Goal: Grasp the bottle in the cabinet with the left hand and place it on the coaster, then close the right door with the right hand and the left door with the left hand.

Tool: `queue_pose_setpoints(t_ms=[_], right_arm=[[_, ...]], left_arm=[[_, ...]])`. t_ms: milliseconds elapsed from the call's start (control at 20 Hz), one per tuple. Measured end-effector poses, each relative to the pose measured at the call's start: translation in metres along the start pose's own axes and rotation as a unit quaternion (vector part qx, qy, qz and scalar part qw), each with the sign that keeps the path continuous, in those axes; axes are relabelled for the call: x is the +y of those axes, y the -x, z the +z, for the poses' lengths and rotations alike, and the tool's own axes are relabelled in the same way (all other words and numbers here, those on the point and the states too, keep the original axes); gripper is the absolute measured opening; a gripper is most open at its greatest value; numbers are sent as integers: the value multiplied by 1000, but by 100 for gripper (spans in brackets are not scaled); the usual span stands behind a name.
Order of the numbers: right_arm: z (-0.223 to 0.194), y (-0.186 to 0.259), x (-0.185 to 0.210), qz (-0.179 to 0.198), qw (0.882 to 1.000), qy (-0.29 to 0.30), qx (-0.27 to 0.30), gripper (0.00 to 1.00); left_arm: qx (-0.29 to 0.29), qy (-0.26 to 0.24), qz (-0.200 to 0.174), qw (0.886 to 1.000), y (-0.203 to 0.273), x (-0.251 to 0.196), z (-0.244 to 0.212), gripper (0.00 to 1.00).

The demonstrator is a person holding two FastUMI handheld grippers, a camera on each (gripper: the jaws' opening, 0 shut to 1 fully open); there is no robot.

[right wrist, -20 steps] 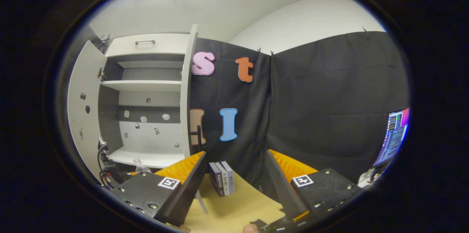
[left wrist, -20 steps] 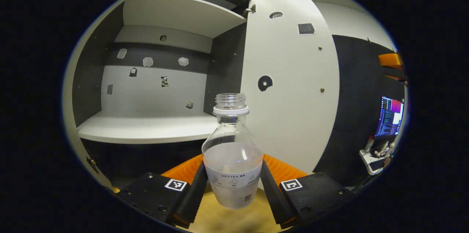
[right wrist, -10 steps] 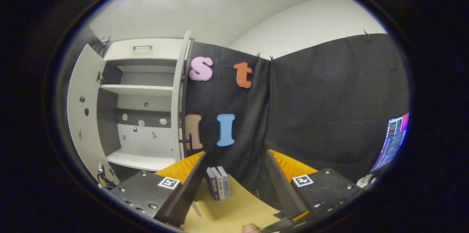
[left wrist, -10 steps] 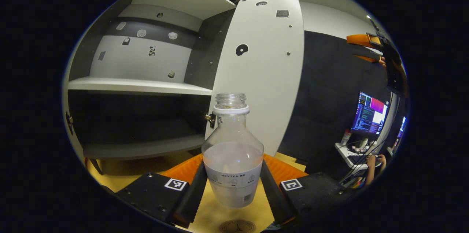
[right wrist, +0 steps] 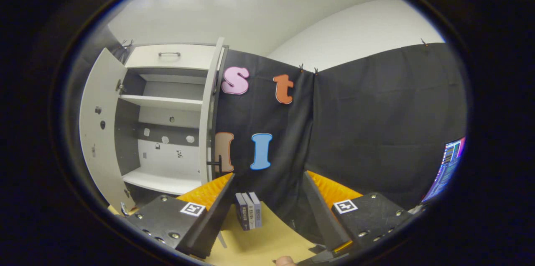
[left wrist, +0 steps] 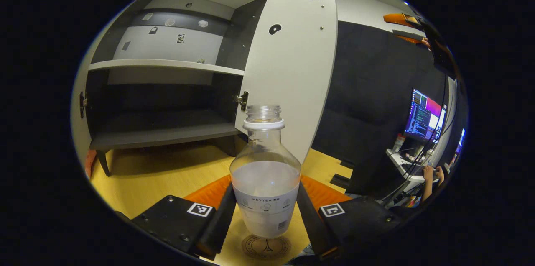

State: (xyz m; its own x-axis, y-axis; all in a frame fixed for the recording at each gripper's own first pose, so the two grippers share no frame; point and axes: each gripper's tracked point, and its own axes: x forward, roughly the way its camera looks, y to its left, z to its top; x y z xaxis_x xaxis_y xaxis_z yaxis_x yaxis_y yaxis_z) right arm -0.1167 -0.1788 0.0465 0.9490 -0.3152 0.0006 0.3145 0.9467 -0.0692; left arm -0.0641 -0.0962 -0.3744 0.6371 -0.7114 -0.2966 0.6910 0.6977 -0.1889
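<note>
My left gripper [left wrist: 264,220] is shut on a clear bottle [left wrist: 265,174] with milky liquid and no cap, held upright. Right under the bottle's base lies a round brown coaster [left wrist: 266,247] on the yellow table; whether the base touches it I cannot tell. Behind stands the cabinet [left wrist: 167,63] with its right door [left wrist: 292,61] swung open. In the right gripper view my right gripper [right wrist: 267,220] is open and holds nothing. It hangs well back from the cabinet [right wrist: 167,124], whose left door [right wrist: 98,128] and right door [right wrist: 209,115] both stand open.
Three small books [right wrist: 248,216] stand upright on the yellow table [right wrist: 267,241] ahead of the right gripper. A lit monitor [left wrist: 424,115] and a desk with a person's hand [left wrist: 428,172] lie off to the right. The cabinet's lower shelf [left wrist: 163,130] is dark.
The left gripper has carried the bottle down and away from the cabinet shelf; the coaster has come fully into sight under it. The right gripper has barely shifted.
</note>
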Motion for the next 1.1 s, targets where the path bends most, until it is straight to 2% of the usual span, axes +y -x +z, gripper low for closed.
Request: queue_pose_setpoints(t_ms=[200, 500, 700, 750, 1100], right_arm=[[0, -2, -2, 4, 1000, -2, -1, 96], [-5, -3, 2, 12, 1000, 13, 2, 95], [-8, -5, 8, 20, 1000, 18, 6, 96], [-8, -7, 9, 22, 1000, 22, 5, 95], [-17, -15, 12, 28, 999, 36, 9, 96]], left_arm=[[23, 2, 11, 1000, 5, -2, -31, 81], [49, 23, 26, 998, 7, 3, -68, 79], [58, 22, 37, 997, 6, 6, -81, 79], [47, 19, 37, 998, 4, 5, -79, 79], [64, -1, 44, 997, 2, -3, -81, 81]])
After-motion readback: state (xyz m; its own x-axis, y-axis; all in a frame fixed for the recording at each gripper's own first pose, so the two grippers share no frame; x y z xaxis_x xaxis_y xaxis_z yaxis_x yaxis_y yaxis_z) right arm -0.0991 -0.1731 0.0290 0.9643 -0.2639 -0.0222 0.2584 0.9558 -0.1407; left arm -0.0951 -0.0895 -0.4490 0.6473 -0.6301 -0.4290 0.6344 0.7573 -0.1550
